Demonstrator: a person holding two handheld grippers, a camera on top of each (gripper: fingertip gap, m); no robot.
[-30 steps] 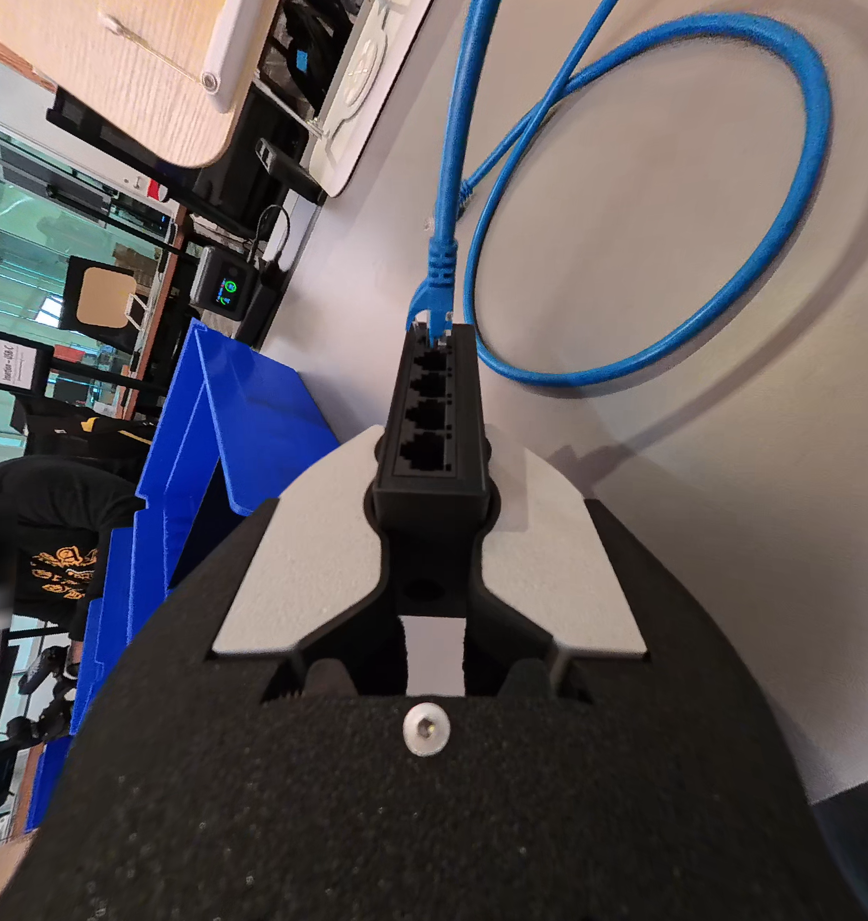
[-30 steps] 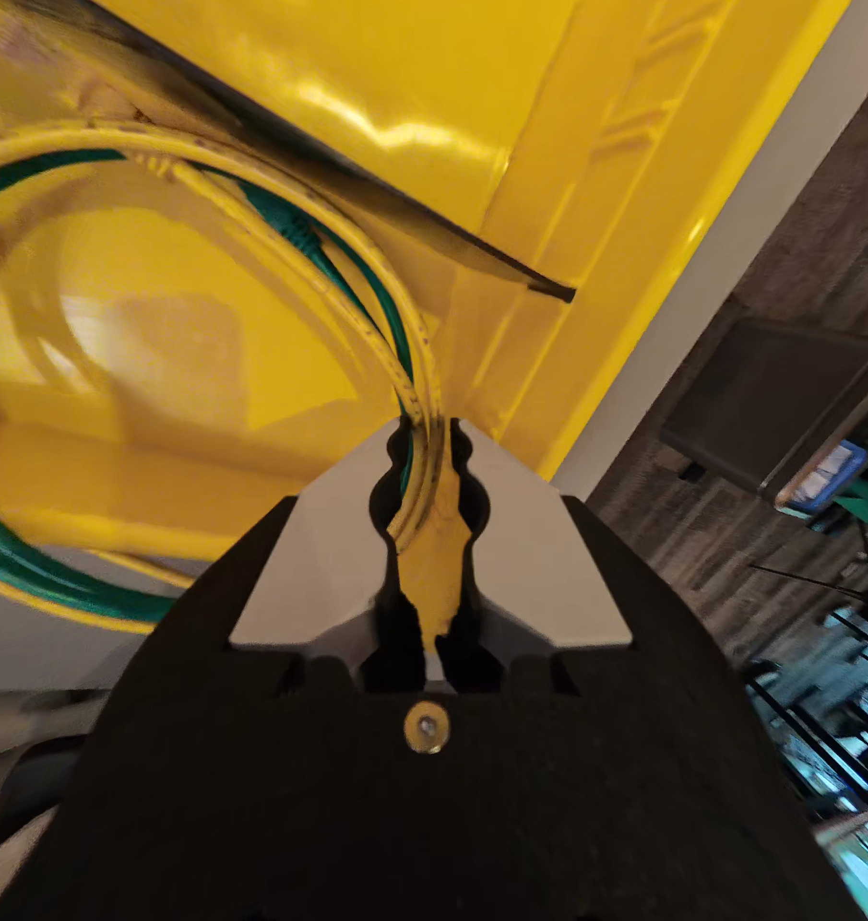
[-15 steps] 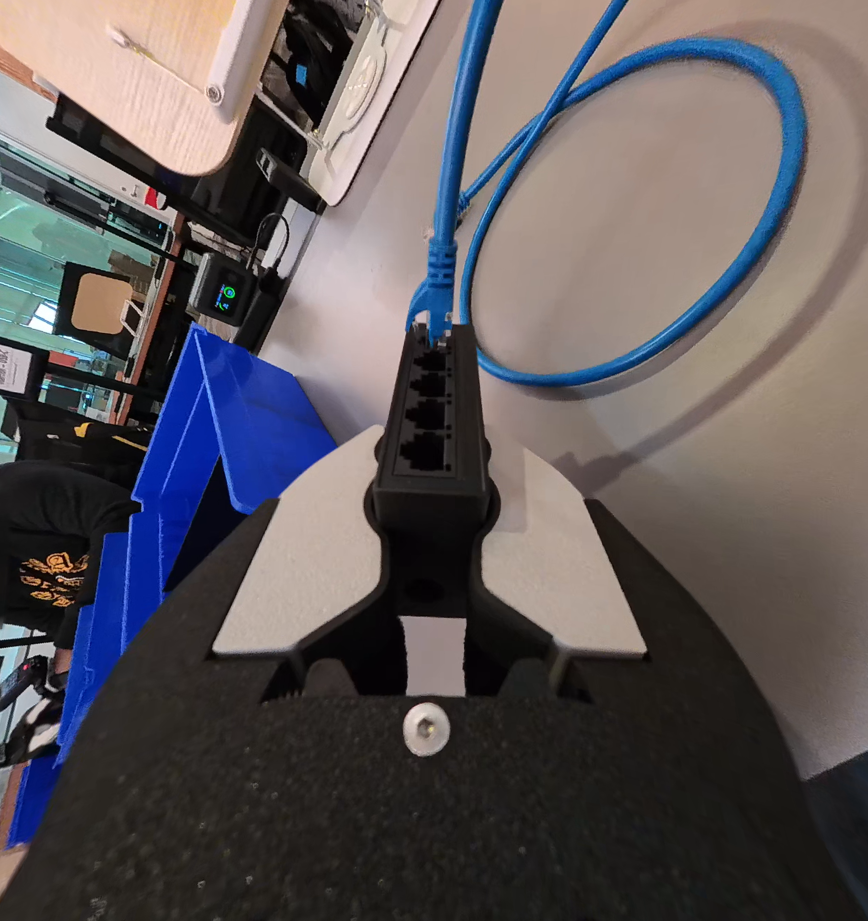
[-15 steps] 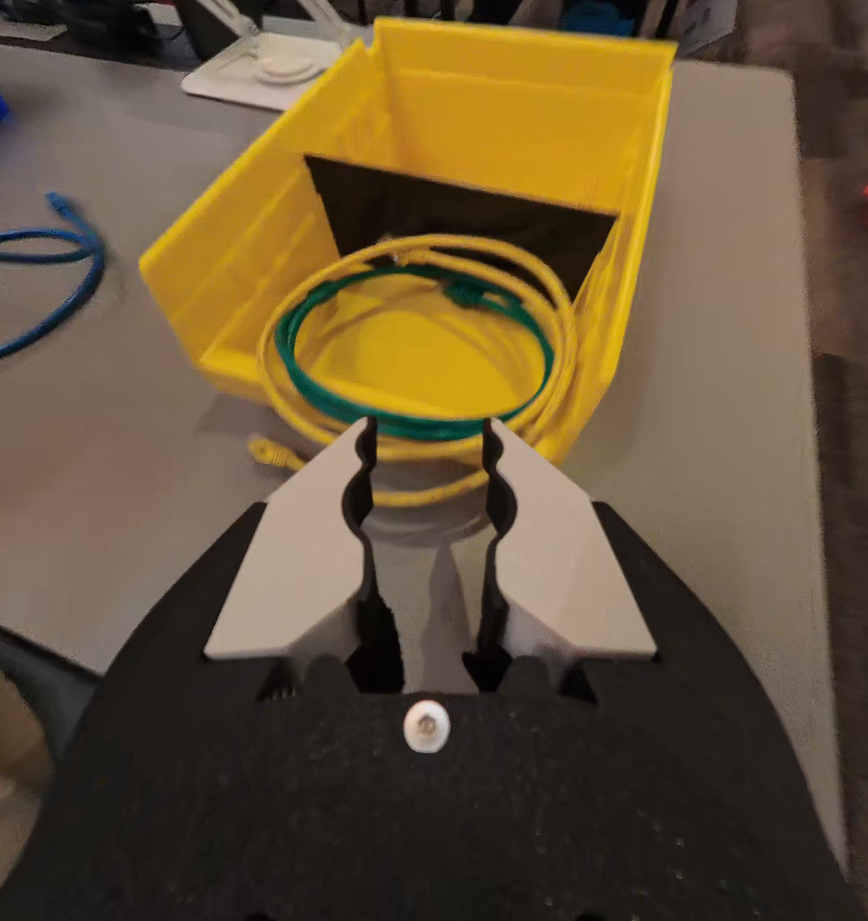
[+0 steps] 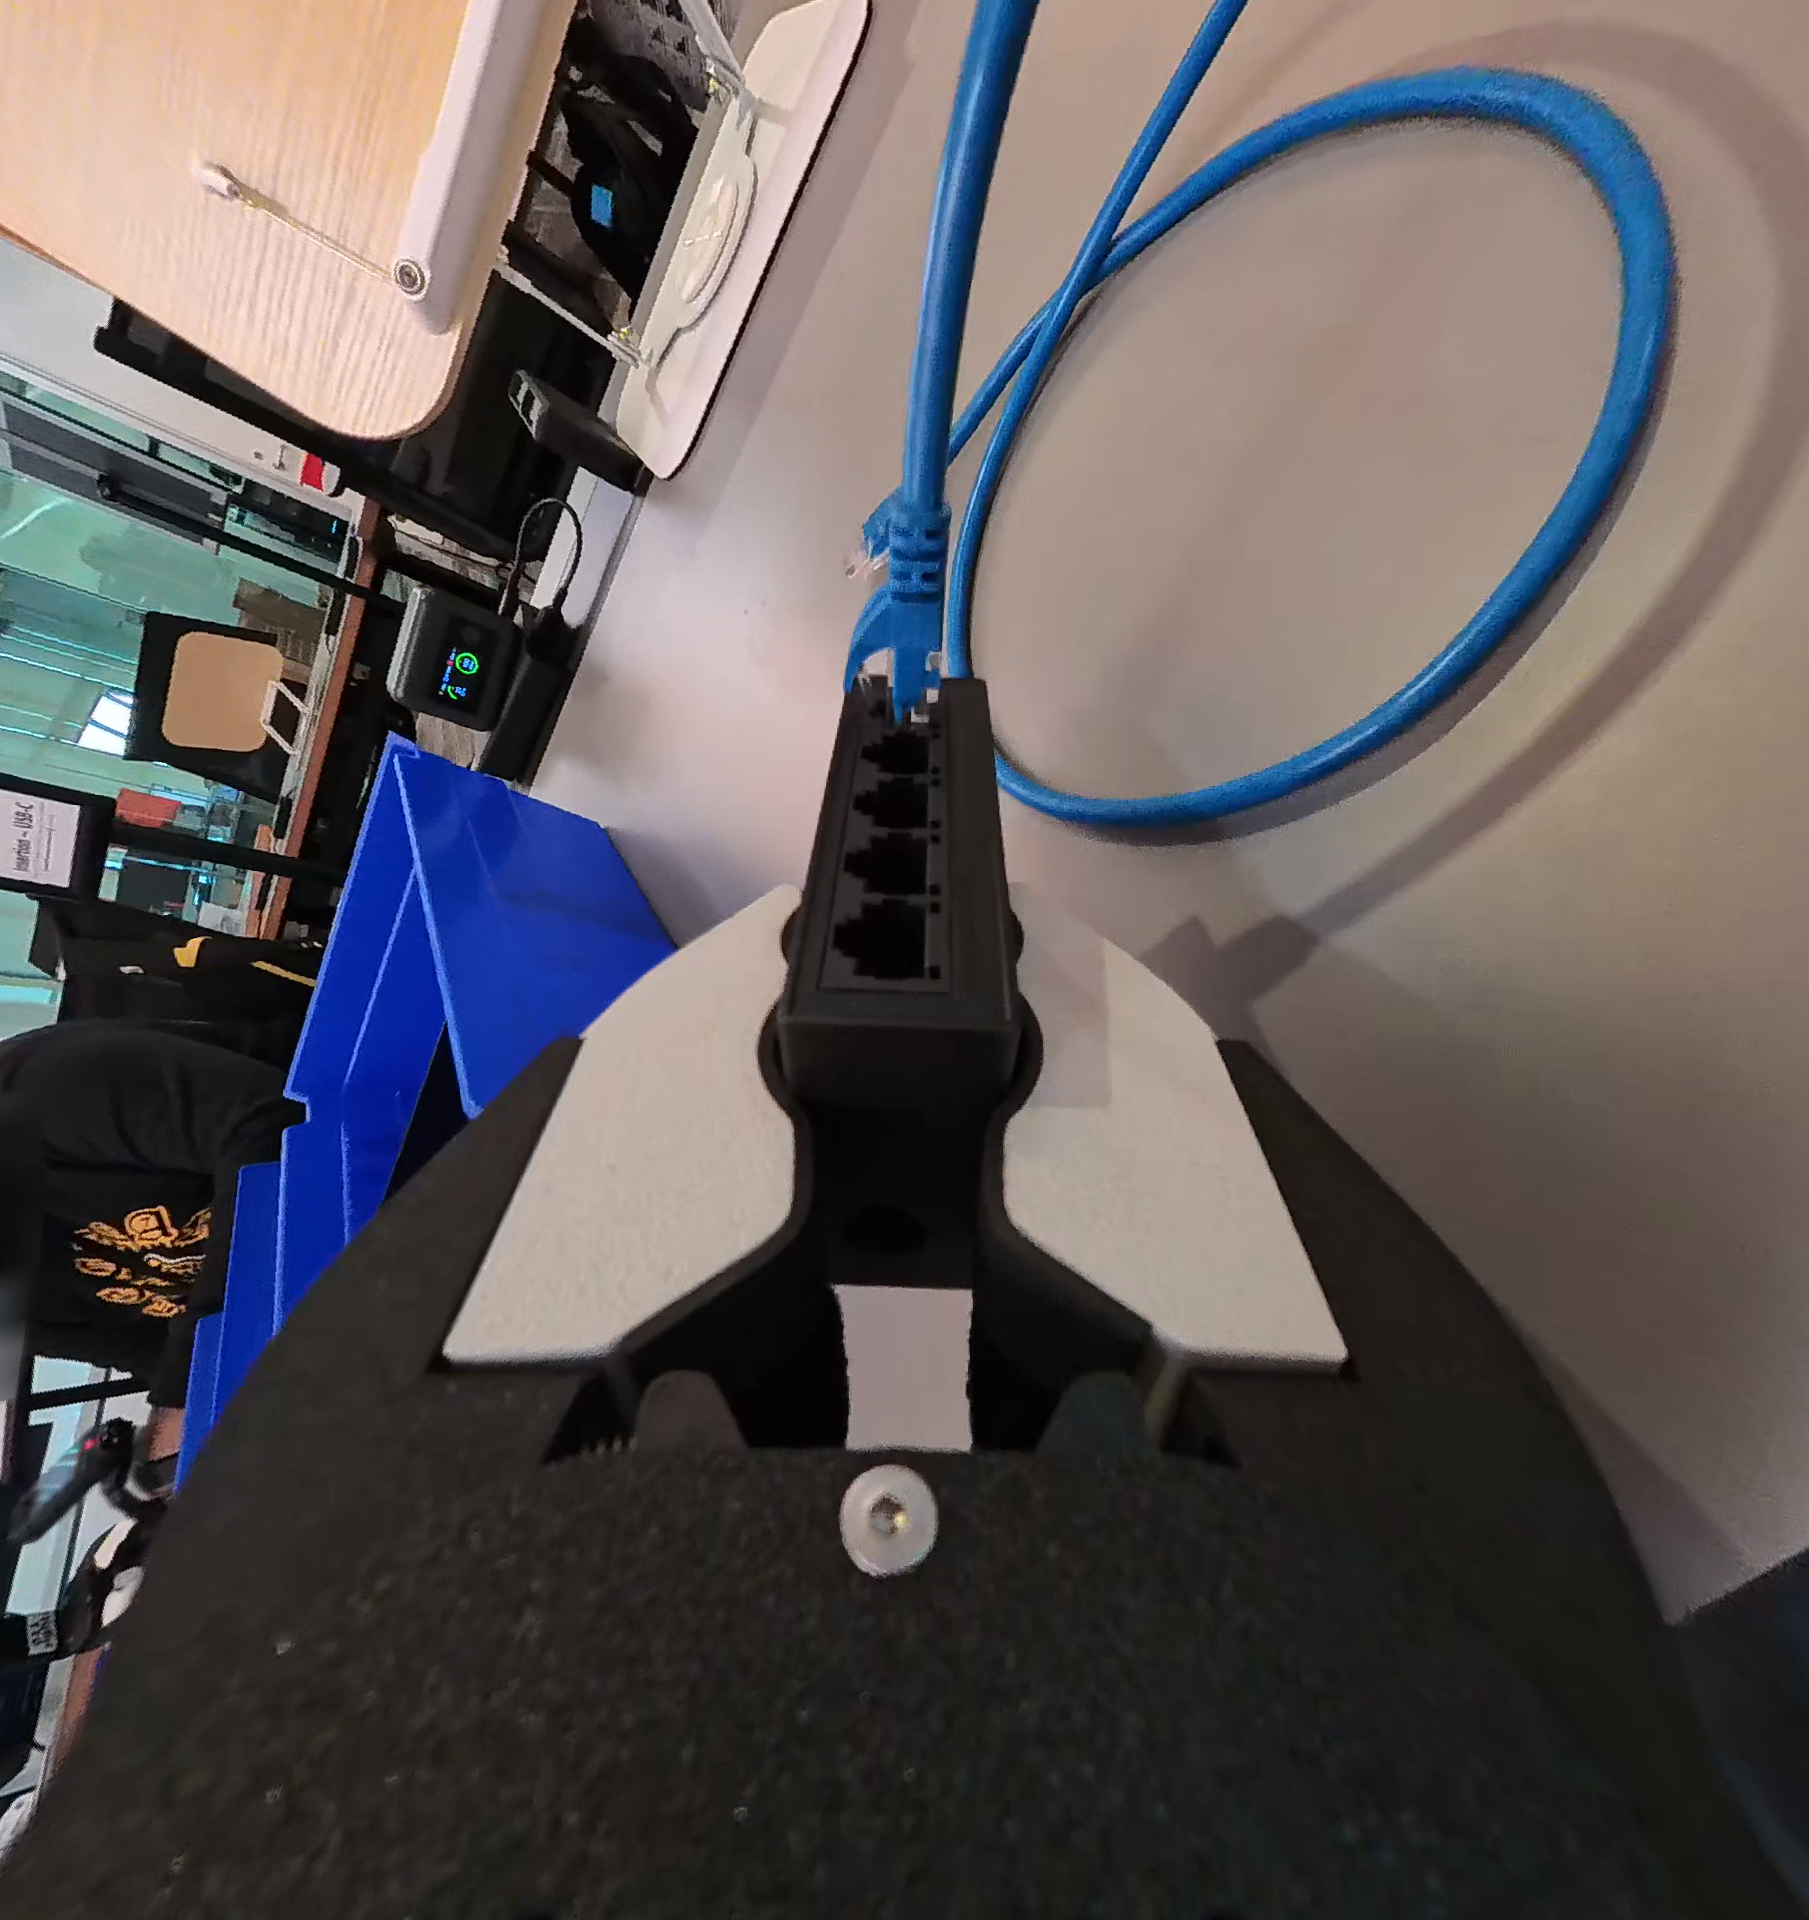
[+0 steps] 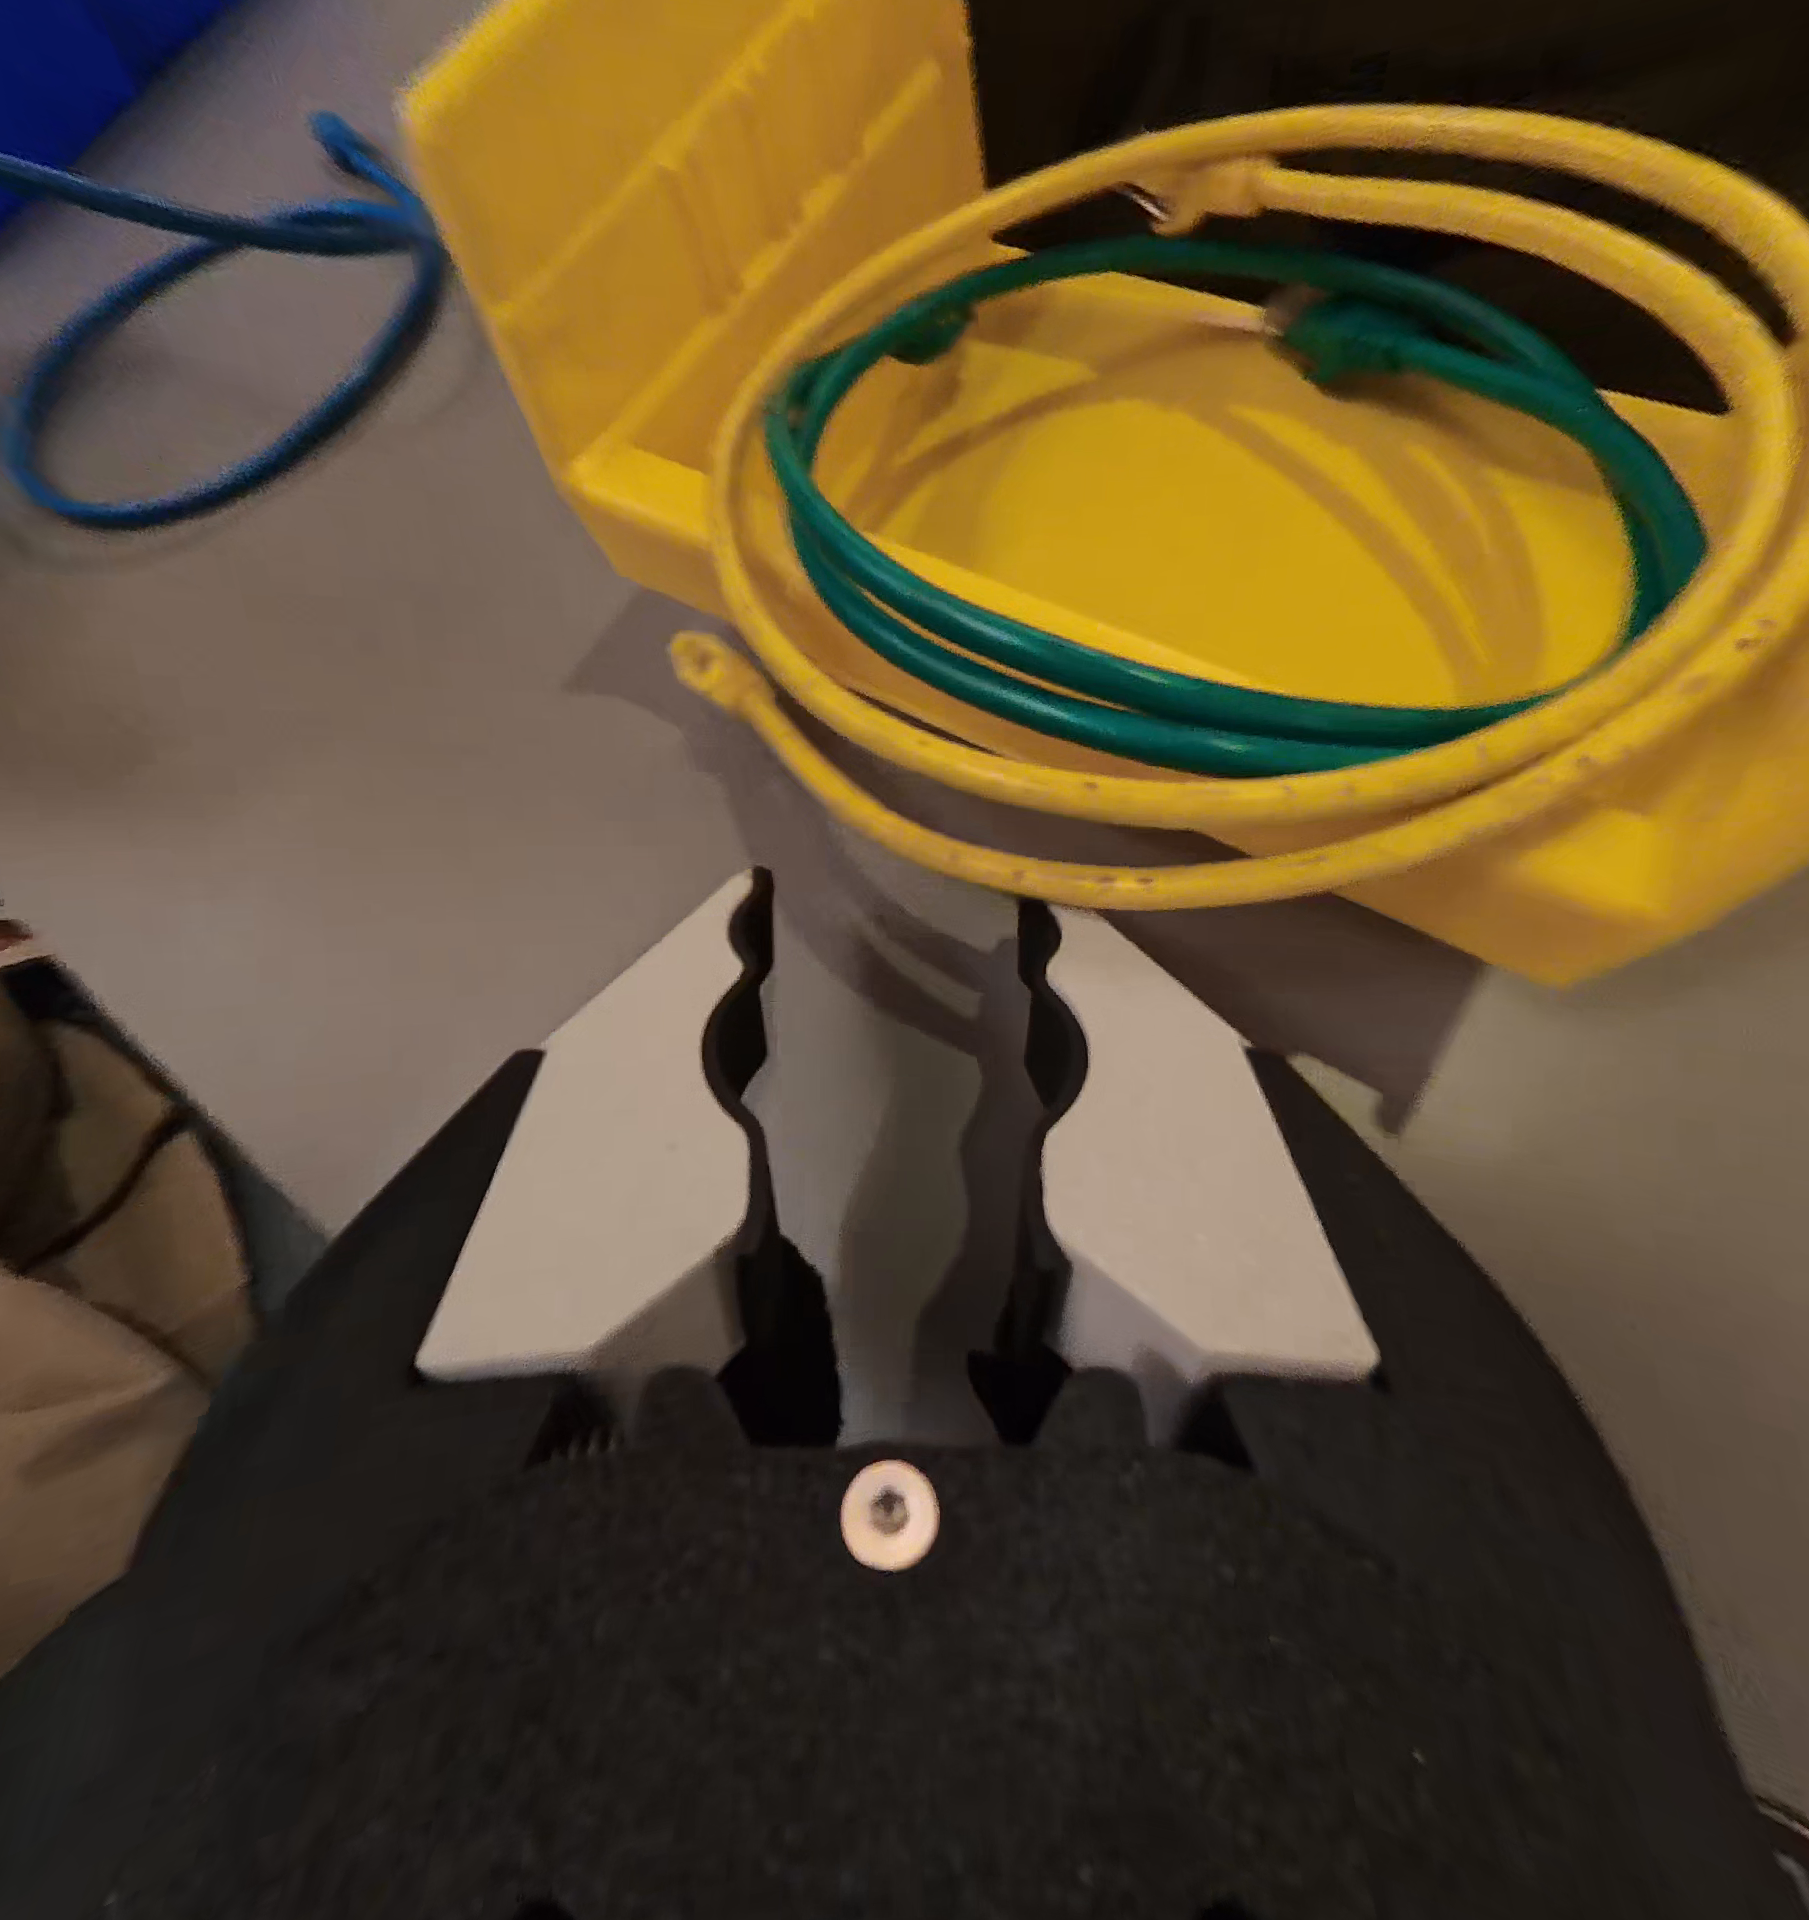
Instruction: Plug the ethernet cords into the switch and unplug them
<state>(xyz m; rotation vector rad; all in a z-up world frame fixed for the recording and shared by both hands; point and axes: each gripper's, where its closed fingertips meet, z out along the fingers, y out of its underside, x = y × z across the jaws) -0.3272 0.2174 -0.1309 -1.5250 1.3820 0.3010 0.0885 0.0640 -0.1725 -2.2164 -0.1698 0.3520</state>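
grey table [image 6: 256, 831] lies bare before the right gripper [image 6: 889, 914], jaws apart, near the yellow cord [image 6: 1087, 883] overhanging the bin [image 6: 671, 208] edge; left gripper [image 5: 900, 935] clamps the switch [image 5: 905, 883].

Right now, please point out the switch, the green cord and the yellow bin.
switch [image 5: 895, 883]: left wrist view, on its port face.
green cord [image 6: 1139, 681]: right wrist view, on the near arc of its coil.
yellow bin [image 6: 692, 218]: right wrist view, on its left outer wall.
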